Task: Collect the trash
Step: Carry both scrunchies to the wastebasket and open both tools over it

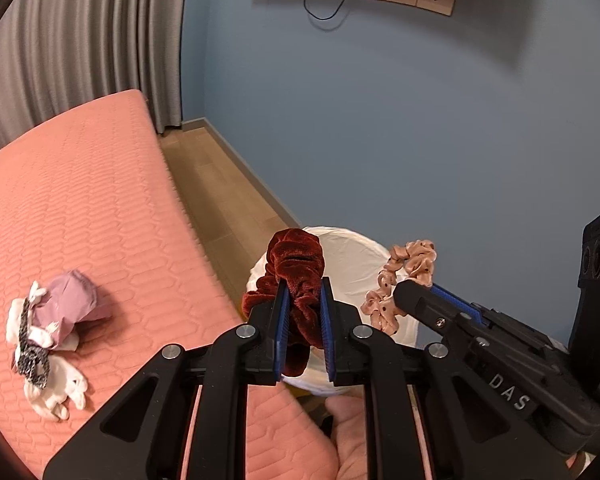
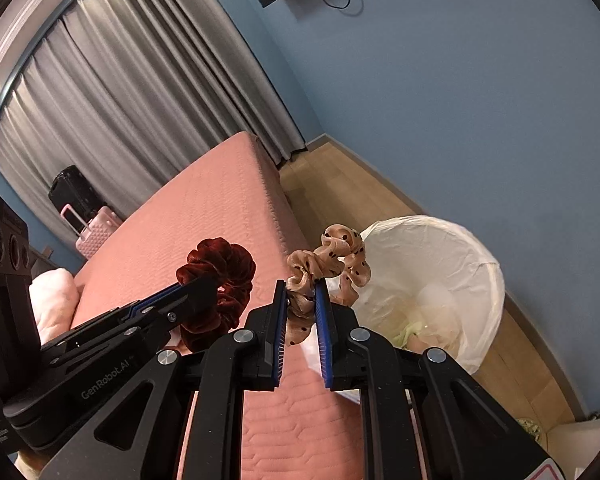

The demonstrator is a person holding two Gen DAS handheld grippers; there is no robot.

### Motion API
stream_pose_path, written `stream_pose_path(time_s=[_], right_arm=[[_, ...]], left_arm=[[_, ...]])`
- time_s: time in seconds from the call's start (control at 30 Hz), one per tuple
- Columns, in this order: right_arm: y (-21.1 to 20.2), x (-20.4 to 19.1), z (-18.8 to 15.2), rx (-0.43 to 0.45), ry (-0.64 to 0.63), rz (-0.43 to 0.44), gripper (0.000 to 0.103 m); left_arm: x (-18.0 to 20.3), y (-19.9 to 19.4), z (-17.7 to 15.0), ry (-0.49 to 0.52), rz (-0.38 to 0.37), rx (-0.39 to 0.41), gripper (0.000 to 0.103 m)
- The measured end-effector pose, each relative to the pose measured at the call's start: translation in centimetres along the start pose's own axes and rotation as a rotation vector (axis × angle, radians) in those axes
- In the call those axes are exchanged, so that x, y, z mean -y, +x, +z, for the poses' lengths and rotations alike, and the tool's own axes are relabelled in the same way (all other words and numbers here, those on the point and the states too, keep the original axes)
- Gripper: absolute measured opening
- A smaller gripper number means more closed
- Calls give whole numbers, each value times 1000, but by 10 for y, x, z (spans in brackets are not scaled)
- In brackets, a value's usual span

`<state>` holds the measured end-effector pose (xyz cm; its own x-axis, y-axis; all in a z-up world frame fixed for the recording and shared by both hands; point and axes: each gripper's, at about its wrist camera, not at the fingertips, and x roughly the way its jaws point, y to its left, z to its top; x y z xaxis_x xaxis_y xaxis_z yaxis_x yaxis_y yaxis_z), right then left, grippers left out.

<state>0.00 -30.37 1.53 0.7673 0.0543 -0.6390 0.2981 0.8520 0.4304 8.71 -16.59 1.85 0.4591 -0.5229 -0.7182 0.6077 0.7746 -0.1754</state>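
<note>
The left gripper (image 1: pixel 304 304) has its fingers clamped on a dark red velvet scrunchie (image 1: pixel 296 276); the right gripper (image 2: pixel 301 304) pinches a beige dotted scrunchie (image 2: pixel 332 268) the same way. Both are likely light, soft and springy, hanging loose, so a pinch across the gathered fabric should hold without slipping. Beyond them stands the white-lined trash bin (image 2: pixel 476 264) beside the pink bed (image 1: pixel 80 200), where a small cloth bundle (image 1: pixel 48 328) lies.

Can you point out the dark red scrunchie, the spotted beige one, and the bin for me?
dark red scrunchie (image 1: pixel 296 264): left wrist view, upper velvet folds.
spotted beige scrunchie (image 2: pixel 340 248): right wrist view, top ruffle.
bin (image 2: pixel 472 256): right wrist view, white liner at rim.
</note>
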Motion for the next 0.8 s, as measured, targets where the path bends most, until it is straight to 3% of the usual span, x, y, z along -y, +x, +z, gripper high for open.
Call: stream_pose_path(time_s=[0.13, 0.2, 0.27, 0.33, 0.8], right_arm=[[2, 9, 7, 10, 9, -24, 15], [5, 11, 9, 11, 18, -42, 18], [7, 14, 11, 15, 37, -49, 19], [7, 17, 13, 21, 46, -51, 20], [9, 13, 11, 26, 34, -40, 25]], left_arm=[[9, 8, 11, -3, -28, -5, 21], [11, 10, 15, -24, -37, -1, 36], [12, 7, 19, -33, -28, 25, 63], [14, 3, 22, -29, -6, 56, 70], [-4, -5, 16, -61, 39, 63, 70]])
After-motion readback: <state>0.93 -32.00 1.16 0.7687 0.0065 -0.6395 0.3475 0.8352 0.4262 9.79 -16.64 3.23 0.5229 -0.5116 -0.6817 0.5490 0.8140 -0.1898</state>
